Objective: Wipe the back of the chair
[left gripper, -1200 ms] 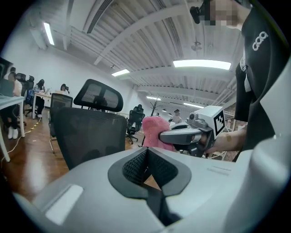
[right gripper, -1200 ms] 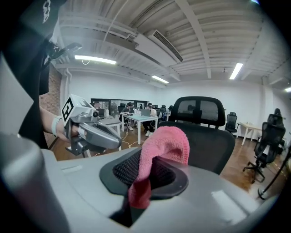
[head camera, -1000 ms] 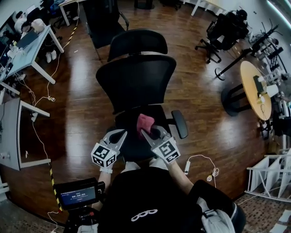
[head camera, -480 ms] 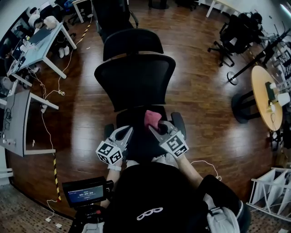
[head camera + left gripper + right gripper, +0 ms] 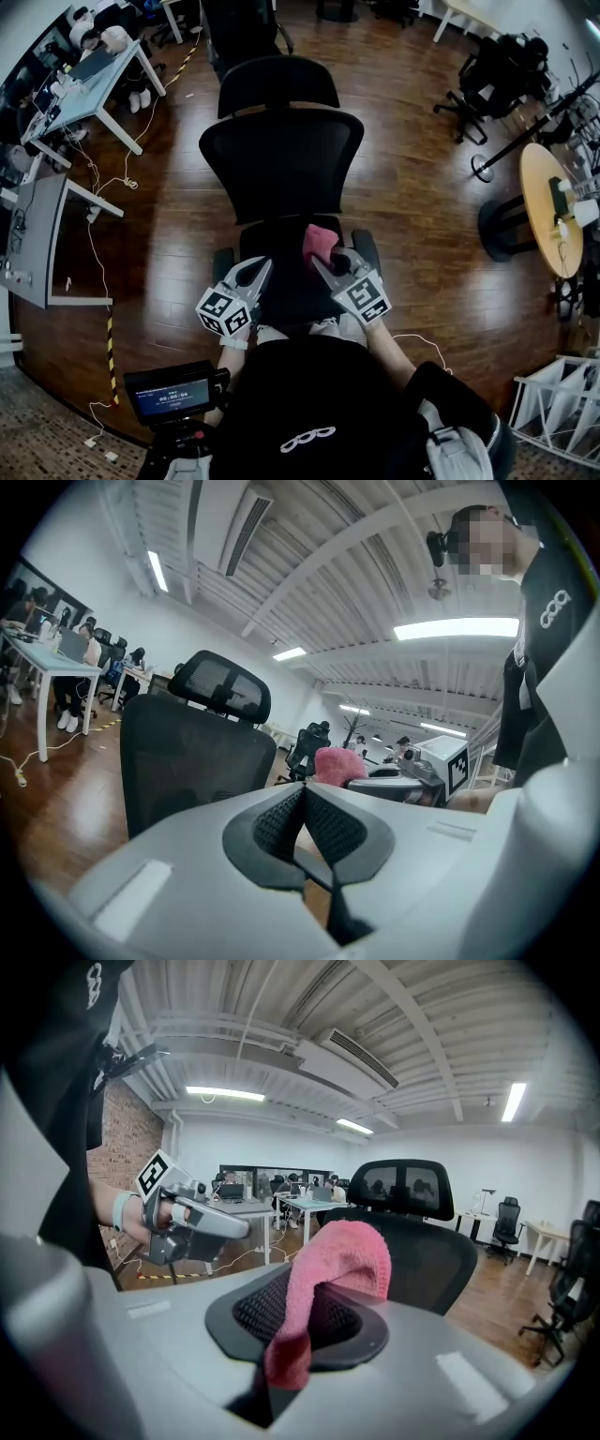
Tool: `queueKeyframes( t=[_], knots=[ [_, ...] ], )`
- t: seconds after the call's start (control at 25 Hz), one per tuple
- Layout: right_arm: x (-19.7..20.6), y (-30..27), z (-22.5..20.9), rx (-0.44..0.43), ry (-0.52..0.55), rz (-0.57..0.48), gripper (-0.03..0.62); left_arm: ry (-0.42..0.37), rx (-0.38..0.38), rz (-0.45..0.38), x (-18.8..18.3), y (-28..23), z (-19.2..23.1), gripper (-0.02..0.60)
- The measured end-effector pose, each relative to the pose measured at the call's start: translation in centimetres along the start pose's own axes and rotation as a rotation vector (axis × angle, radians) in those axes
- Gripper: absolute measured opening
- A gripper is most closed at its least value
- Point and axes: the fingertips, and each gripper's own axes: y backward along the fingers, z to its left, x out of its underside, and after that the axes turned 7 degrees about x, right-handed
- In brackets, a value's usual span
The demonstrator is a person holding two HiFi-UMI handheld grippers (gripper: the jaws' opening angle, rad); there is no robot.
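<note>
A black mesh office chair (image 5: 281, 164) with a headrest (image 5: 277, 82) stands in front of me, its back turned away from my grippers. My right gripper (image 5: 323, 264) is shut on a pink cloth (image 5: 319, 242) and hovers over the seat (image 5: 291, 281), short of the backrest. The right gripper view shows the pink cloth (image 5: 328, 1269) folded between the jaws, with the chair back (image 5: 431, 1260) just beyond. My left gripper (image 5: 255, 272) is shut with nothing in it, low over the seat's left side. In the left gripper view the chair back (image 5: 187, 761) fills the left.
White desks (image 5: 89, 84) with people stand at the far left, cables (image 5: 89, 178) trail on the wooden floor. A round wooden table (image 5: 548, 211) and another black chair (image 5: 497, 61) are at the right. A small screen (image 5: 173, 394) sits at my lower left.
The view has shifted slightly; both grippers stay over the seat, the right one with the cloth a touch closer to the backrest.
</note>
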Motion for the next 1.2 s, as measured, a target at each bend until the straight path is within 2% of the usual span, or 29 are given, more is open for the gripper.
queueKeyframes(
  t=[0.24,0.56,0.88,1.2],
  knots=[
    [-1.2,-0.9,1.3,-0.029,0.029,-0.009,0.041,-0.014,-0.025,-0.002,-0.2,1.5,0.0,-0.011],
    [-3.7,-4.6,1.8,-0.083,0.089,-0.023,0.041,-0.026,-0.106,-0.017,-0.8,4.4,0.9,-0.011],
    [-7.5,-12.3,2.3,-0.183,0.144,-0.040,0.041,0.004,-0.216,-0.057,-1.1,8.4,2.6,-0.011],
    [-10.8,-22.1,2.6,-0.242,0.194,-0.044,0.041,0.038,-0.332,-0.088,-1.0,13.1,4.7,-0.011]
  ],
)
